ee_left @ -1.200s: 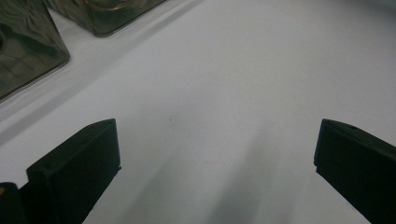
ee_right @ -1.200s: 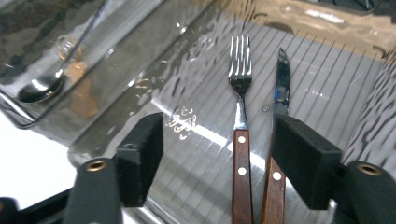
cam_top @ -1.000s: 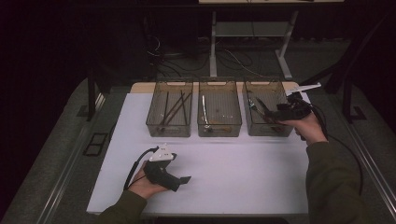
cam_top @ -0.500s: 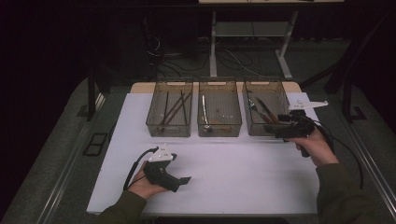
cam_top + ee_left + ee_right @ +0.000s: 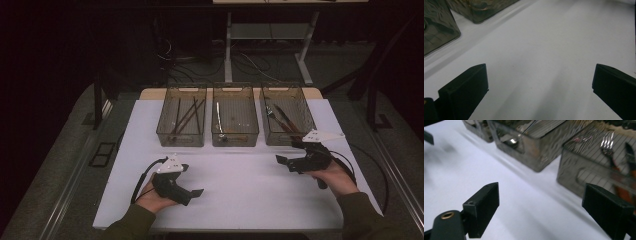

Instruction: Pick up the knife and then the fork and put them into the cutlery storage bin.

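Both your left gripper [image 5: 192, 192] and right gripper [image 5: 281, 161] are open and empty, so rest them low on the white table [image 5: 240, 185], near the right bin [image 5: 287, 120].

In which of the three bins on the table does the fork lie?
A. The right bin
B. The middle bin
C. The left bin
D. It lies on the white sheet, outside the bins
A: the fork lies inside the right bin, beside a utensil with an orange handle; the right gripper view shows its tines in that bin.

Dim dark surroundings, bright white table [image 5: 240, 195], soft shadows, slight blur
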A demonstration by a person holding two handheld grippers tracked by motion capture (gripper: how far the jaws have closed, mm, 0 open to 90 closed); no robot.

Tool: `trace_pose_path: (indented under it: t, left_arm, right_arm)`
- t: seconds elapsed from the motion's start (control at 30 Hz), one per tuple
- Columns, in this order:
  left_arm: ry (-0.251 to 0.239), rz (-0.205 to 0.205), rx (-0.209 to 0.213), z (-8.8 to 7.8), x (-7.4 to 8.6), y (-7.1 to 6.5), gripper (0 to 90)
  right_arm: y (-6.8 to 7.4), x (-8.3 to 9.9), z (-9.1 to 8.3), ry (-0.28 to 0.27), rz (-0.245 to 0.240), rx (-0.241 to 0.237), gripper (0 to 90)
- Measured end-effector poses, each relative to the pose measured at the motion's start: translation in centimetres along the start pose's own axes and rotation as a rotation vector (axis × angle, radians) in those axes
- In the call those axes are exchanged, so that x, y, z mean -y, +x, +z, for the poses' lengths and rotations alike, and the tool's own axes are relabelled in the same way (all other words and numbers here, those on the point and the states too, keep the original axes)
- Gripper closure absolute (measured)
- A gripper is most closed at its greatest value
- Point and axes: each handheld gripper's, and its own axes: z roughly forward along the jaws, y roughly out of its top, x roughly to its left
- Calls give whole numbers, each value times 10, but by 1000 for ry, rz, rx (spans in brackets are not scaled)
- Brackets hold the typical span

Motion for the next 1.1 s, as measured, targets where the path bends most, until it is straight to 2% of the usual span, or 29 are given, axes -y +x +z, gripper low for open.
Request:
trace_pose_path:
  t: [0.17, 0.37, 0.53, 0.67, 1.1]
  left_arm:
    - [-3, -1, 2, -1, 0, -1, 0]
    - [-1, 3, 1, -1, 0, -1, 0]
    - [-4, -2, 2, -1, 0, -1, 0]
    - [-2, -3, 2, -1, 0, -1, 0]
    - [2, -3, -3, 0, 0, -1, 0]
  right_arm:
    - [11, 15, 3, 5, -22, -17, 143]
    - [16, 30, 4, -1, -10, -33, 143]
    - [20, 41, -1, -11, -8, -48, 143]
    - [23, 48, -6, -19, -2, -55, 143]
    - [38, 63, -16, -9, -37, -78, 143]
